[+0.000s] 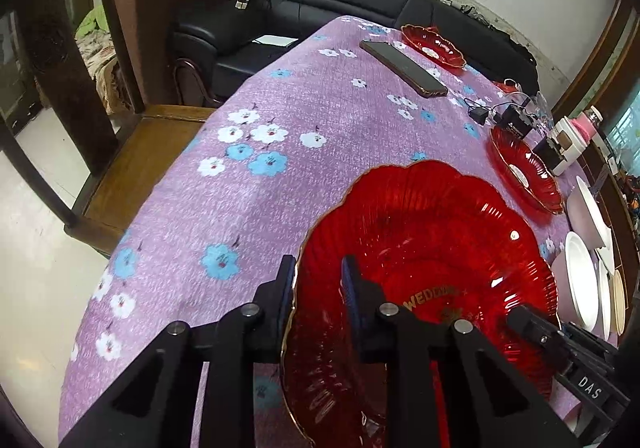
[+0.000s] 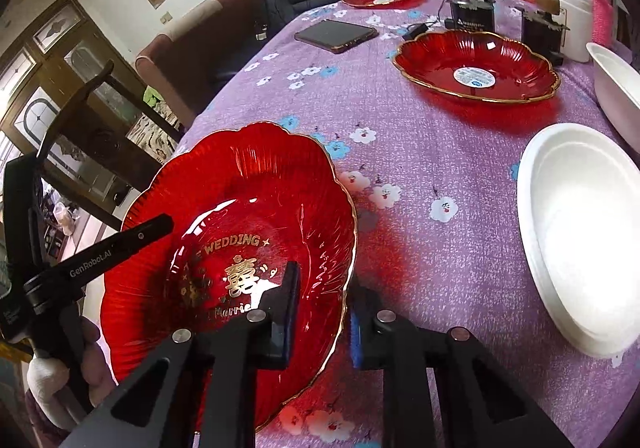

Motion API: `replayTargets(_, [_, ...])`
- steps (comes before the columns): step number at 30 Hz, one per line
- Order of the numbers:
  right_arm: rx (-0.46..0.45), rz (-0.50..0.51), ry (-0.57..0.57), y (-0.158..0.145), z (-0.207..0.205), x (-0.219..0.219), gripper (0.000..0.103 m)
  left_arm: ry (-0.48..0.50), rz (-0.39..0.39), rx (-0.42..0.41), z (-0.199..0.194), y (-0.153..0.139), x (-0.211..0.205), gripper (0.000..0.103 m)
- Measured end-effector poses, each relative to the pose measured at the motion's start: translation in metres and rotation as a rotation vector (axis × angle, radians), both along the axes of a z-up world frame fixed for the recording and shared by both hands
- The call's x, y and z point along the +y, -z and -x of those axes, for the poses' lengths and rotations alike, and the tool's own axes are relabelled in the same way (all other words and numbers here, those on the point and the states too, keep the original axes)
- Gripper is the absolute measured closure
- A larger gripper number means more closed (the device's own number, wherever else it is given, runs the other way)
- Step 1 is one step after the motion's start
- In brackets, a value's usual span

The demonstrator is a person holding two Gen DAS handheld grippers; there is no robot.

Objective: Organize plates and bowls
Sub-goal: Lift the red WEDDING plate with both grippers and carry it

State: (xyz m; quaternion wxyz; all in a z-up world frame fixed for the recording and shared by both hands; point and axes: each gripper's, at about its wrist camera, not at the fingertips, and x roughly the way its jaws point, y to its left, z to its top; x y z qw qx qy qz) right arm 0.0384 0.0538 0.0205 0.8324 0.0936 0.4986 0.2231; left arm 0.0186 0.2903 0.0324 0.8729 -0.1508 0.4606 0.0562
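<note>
Red plate tilted above the purple tabletop, left gripper fingers clamped on its nine o'clock rim, right gripper fingers clamped on its three o'clock rim

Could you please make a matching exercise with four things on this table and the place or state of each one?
Things:
1. large red plate
2. phone
3. white plate
4. red plate with round sticker

Place or state:
A. lies flat, dark screen up
B. empty, at the right edge of the right wrist view
C. gripped at both rims
D. just before the black boxes

Pairs: 1-C, 2-A, 3-B, 4-D
</note>
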Motion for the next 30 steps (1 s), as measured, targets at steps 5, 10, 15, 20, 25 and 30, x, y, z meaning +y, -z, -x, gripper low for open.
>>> replayTargets(5, [0.004,-0.007,-0.016,-0.001,0.009,0.002,0.08,-0.021,0.033,0.006,0.015,0.005,0.006,0.081])
replayTargets(10, [0.005,-0.003,-0.028,0.001,0.018,0.004,0.08,-0.033,0.046,0.01,0.028,0.01,0.008,0.081])
replayTargets(15, [0.007,0.004,-0.039,0.004,0.026,0.007,0.08,-0.044,0.05,0.015,0.038,0.014,0.01,0.081])
replayTargets(20, [0.011,0.002,-0.045,0.008,0.032,0.007,0.08,-0.052,0.067,0.008,0.048,0.015,0.012,0.081])
replayTargets(25, [0.014,0.002,-0.044,0.012,0.035,0.008,0.08,-0.051,0.05,0.004,0.052,0.015,0.01,0.081])
replayTargets(30, [0.017,-0.003,-0.043,0.012,0.035,0.007,0.08,-0.06,0.053,0.005,0.053,0.015,0.01,0.081])
